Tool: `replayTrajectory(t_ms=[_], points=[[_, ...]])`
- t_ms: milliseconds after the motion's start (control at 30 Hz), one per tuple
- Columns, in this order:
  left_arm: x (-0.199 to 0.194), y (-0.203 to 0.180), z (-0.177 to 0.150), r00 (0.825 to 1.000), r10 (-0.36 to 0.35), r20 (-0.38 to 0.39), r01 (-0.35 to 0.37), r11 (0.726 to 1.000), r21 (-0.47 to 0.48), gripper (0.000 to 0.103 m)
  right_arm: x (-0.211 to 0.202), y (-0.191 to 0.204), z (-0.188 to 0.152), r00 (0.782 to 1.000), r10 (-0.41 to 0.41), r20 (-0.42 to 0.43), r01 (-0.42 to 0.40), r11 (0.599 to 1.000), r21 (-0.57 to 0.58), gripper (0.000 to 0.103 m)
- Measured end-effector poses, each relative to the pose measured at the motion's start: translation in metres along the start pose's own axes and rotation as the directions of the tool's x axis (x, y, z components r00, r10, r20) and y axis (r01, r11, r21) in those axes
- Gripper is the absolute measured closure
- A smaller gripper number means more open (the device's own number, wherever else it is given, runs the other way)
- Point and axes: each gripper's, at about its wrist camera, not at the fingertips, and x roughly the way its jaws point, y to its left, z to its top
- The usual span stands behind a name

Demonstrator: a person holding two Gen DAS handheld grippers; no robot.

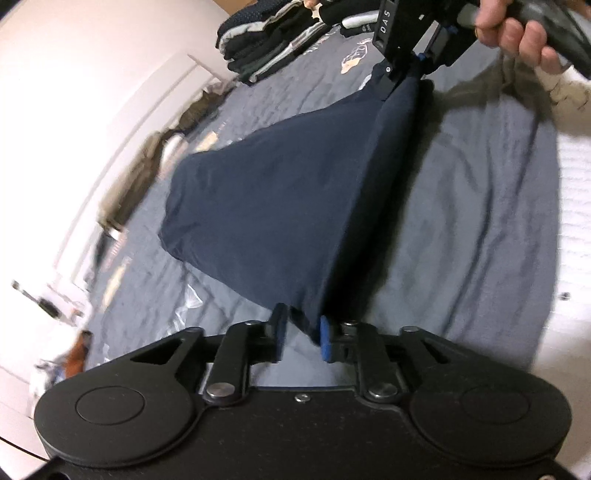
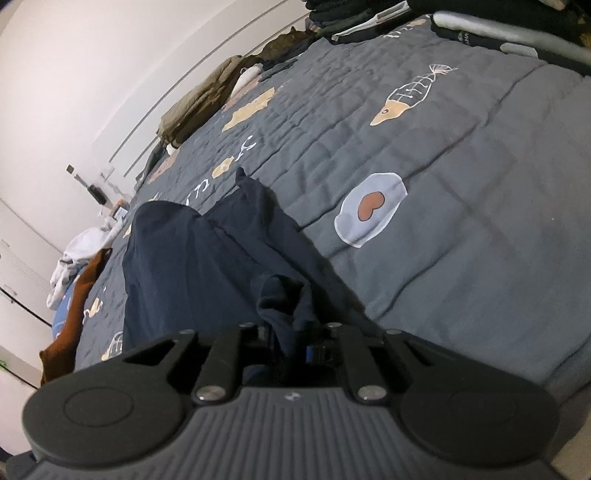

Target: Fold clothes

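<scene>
A dark navy garment hangs stretched between the two grippers above a grey quilted bedspread, which serves as the reference for everything here. The cloth's lower body sags down to the bedspread, while its upper edge runs taut from one gripper to the other.

The left gripper has its jaws parted, a clear gap between the blue pads; the garment's corner lies against the right-hand pad only, and the other pad stands apart from the cloth, so the fingers are released rather than clamped on it.

The right gripper is clenched on a bunched fold of the same garment, the fabric pinched between its nearly closed jaws. In the left wrist view this gripper is seen above the far part of the bedspread, held by a hand wrapped round its handle.

At the far end of the bedspread sits a stack of folded dark clothes. Printed on the bedspread beside the garment are a fried egg and a fish skeleton. A brown cloth lies off the bedspread's left edge.
</scene>
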Motion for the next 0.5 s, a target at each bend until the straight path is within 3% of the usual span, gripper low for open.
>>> replayTrajectory(t_ms=[33, 100, 233, 333, 500], points=[[-0.004, 0.003, -0.002, 1.000, -0.024, 0.001, 0.024, 0.999, -0.023, 0.056, -0.002, -0.001, 0.001, 1.000, 0.001, -0.001, -0.001, 1.000, 0.008, 0.089], [-0.011, 0.011, -0.006, 0.997, -0.072, 0.008, 0.073, 0.994, -0.082, 0.047, -0.010, -0.004, 0.004, 1.000, 0.007, 0.007, -0.007, 1.000, 0.028, 0.087], [-0.023, 0.040, -0.011, 0.984, -0.167, 0.066, 0.179, 0.939, -0.293, 0.047, -0.028, -0.005, 0.012, 0.998, 0.008, 0.059, -0.011, 0.999, 0.043, 0.086], [-0.026, 0.061, -0.014, 0.968, -0.221, 0.123, 0.252, 0.861, -0.442, 0.045, -0.042, -0.006, 0.018, 0.993, 0.024, 0.116, -0.028, 0.999, 0.034, 0.086], [-0.019, 0.087, -0.020, 0.941, -0.283, 0.187, 0.336, 0.703, -0.627, 0.041, -0.048, -0.012, 0.020, 0.996, 0.048, 0.071, -0.052, 0.997, 0.052, 0.086]])
